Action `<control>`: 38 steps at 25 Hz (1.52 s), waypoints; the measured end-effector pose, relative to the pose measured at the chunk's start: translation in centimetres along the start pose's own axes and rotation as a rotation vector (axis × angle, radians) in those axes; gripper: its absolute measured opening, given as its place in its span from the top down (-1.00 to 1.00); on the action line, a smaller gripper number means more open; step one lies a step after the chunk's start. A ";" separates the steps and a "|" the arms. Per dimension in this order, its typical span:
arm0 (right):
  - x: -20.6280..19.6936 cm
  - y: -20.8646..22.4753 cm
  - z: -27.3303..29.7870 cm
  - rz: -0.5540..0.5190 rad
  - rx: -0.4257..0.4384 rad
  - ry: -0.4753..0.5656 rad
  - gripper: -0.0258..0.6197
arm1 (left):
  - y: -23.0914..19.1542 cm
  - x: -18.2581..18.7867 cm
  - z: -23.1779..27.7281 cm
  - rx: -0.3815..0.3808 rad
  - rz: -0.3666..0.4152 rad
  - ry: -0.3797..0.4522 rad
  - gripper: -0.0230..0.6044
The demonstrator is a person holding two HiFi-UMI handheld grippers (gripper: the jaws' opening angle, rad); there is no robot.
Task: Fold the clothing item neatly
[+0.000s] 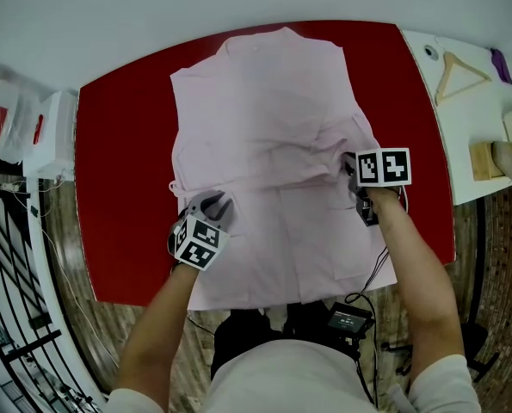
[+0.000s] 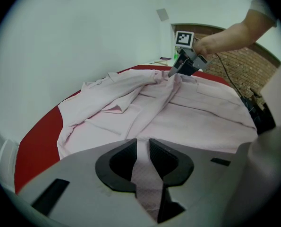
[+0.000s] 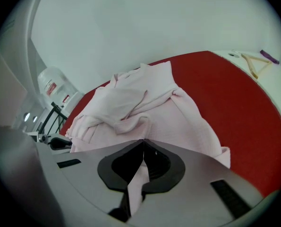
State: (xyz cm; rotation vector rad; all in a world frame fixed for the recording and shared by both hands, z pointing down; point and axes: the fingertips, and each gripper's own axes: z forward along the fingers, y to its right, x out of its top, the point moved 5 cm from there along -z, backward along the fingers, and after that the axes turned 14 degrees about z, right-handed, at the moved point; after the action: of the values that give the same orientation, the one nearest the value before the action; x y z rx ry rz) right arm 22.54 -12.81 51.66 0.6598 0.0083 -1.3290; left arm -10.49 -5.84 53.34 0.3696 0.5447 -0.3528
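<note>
A pale pink shirt [image 1: 264, 127] lies spread on a red table [image 1: 126, 144]. Its collar is at the far end and its hem hangs over the near edge toward the person. The left gripper [image 1: 214, 206] sits low on the shirt's left side. The right gripper [image 1: 352, 172] sits on the right side, a little farther up, where the cloth puckers into creases.

The left gripper's jaws stand narrowly apart with a fold of pink cloth filling the gap. It seems to be pinching a thick fold, though how firmly the pads press is hard to tell. The right gripper's jaw tips are pressed together on a thin layer of cloth.

The shirt looks light, thin and limp. It will likely sag and wrinkle wherever it is unsupported, and drag on the table. Edges and seams are the best places to hold it, both sides at once and lifted evenly.

Only the head view shows the whole outline and the overhanging hem. Only the left gripper view shows a ridge of cloth drawn up to the right gripper's tips. Only the right gripper view shows loose folds heaped on top of the shirt, which look nearly flat from above.
</note>
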 end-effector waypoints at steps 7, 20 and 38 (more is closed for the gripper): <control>1.4 2.0 -1.5 -0.145 -0.133 0.041 0.86 | 0.0 -0.2 -0.1 -0.012 -0.016 0.012 0.66; 1.1 4.8 -1.9 -0.175 -0.191 0.044 0.86 | 0.0 -0.4 -0.2 -0.032 -0.013 0.012 0.66; -0.2 5.7 -6.7 -0.198 -0.066 0.149 0.57 | 2.0 -0.2 -6.8 0.061 -0.217 0.101 0.66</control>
State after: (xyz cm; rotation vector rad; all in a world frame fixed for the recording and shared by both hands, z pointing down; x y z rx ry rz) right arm 30.01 -9.18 48.78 0.7143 0.2432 -1.4601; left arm -12.76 -1.15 48.53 0.3897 0.6765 -0.5627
